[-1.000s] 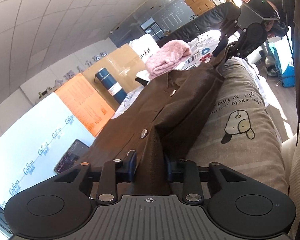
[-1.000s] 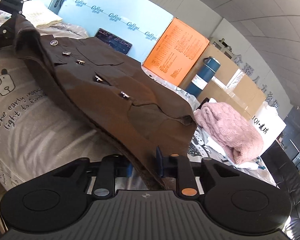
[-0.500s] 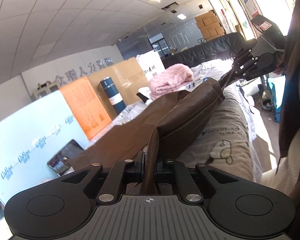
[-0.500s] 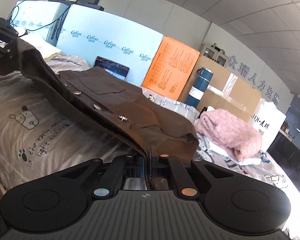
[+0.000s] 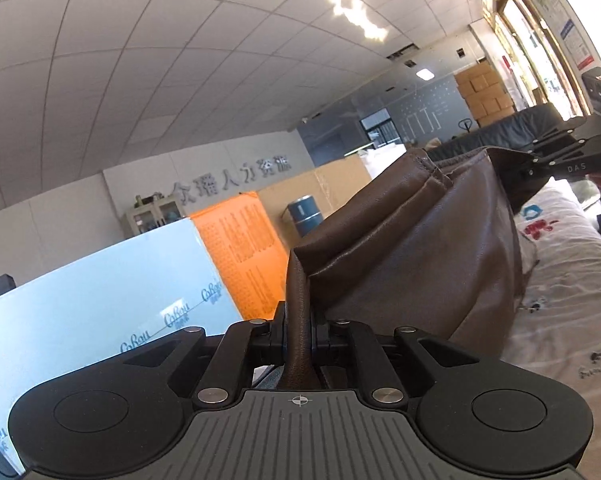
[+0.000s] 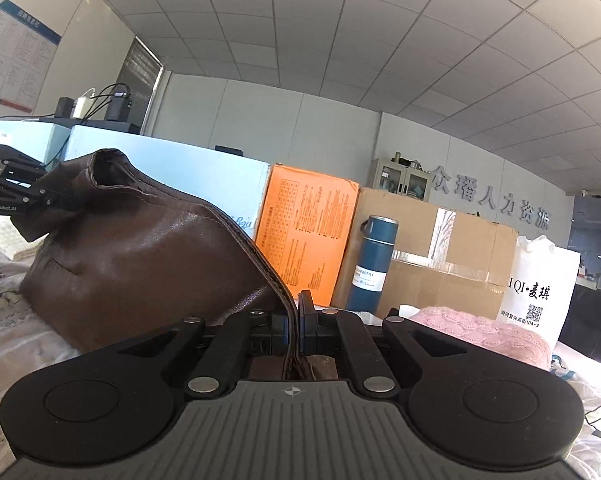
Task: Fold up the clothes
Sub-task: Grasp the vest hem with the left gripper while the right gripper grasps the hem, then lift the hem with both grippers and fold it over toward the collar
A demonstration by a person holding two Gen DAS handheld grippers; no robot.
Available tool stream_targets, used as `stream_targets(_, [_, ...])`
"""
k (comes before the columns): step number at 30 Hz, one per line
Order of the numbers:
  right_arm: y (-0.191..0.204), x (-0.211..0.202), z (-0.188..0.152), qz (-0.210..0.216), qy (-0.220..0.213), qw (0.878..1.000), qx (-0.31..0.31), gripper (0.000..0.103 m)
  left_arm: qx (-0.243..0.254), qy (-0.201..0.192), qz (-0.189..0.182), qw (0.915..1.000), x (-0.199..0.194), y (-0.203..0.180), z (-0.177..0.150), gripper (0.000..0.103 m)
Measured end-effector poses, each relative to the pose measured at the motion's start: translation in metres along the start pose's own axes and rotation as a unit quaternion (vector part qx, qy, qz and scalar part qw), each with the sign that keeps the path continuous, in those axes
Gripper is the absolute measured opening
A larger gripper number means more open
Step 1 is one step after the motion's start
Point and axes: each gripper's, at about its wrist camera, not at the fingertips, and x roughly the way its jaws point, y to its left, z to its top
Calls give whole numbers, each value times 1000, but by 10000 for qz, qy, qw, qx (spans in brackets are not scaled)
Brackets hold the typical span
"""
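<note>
**Both grippers pinching the brown jacket's edge, garment strung between them above the bed**

While I look along the left gripper (image 5: 298, 334), its jaws are easing apart a touch, yet the pads are pressed on a folded strip of the brown jacket (image 5: 420, 248) that rises straight up between them. From that pinch the stitched hem runs away and to the right, ridged and rolled, up to the right gripper (image 5: 540, 162), which bites the far corner near the frame's right side. The leather sags below that line in a slack pouch whose lower edge hangs close over the printed bedsheet (image 5: 560, 280).

On my other view, the right gripper (image 6: 296, 320) is clamped tight on a thin seamed edge of the jacket (image 6: 140, 256). That edge climbs left to a puckered corner held by the left gripper (image 6: 40, 196). The body of the garment bulges downward and its bottom meets the sheet (image 6: 4, 320) on the left.

Beside my right fingers lies a pink knitted sweater (image 6: 480, 330), close on the right. Farther back stand a blue flask (image 6: 370, 264), an orange board (image 6: 304, 232), a cardboard box (image 6: 452, 256) and a white bag (image 6: 540, 284), lined along the bed's far side. Above the jacket's top edge I have open air up to the ceiling tiles.
</note>
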Motion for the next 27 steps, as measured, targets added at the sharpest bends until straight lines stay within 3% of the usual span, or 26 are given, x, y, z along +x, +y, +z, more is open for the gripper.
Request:
stream_targets(8, [-22, 87, -15, -159, 696, 9974, 93, 5, -169, 666, -167, 9975, 83, 23, -18, 10])
stream_targets(11, [-25, 108, -20, -209, 973, 9950, -7, 5, -273, 908, -237, 9952, 103, 28, -29, 15])
stream_targets(13, [-28, 116, -23, -269, 1135, 9932, -22, 9, -542, 1009, -226, 9932, 107, 35, -36, 21])
stream_targets(15, [-31, 120, -27, -355, 1237, 9917, 45, 19, -925, 1056, -69, 9901, 109, 44, -43, 45])
stream_targets(17, [-37, 120, -26, -446, 1243, 9908, 309, 30, -1350, 988, 27, 9859, 105, 57, -51, 60])
stream_targets(19, [-46, 122, -21, -345, 1245, 9898, 595, 37, -1753, 925, 4, 9802, 99, 67, -59, 71])
stream_targets(21, [-55, 123, -15, -353, 1263, 9871, 920, 45, -2296, 924, 53, 9689, 104, 86, -64, 85])
stream_targets(24, [-70, 122, -6, -640, 1139, 9809, 1442, 54, -3031, 1010, 60, 9476, 100, 105, -72, 86])
stream_targets(25, [-73, 118, -4, -719, 1065, 9785, 1613, 62, -3237, 1024, 47, 9406, 99, 111, -75, 86])
stream_targets(27, [-76, 110, -3, -830, 960, 9749, 1830, 70, -3513, 990, 5, 9310, 97, 117, -78, 86])
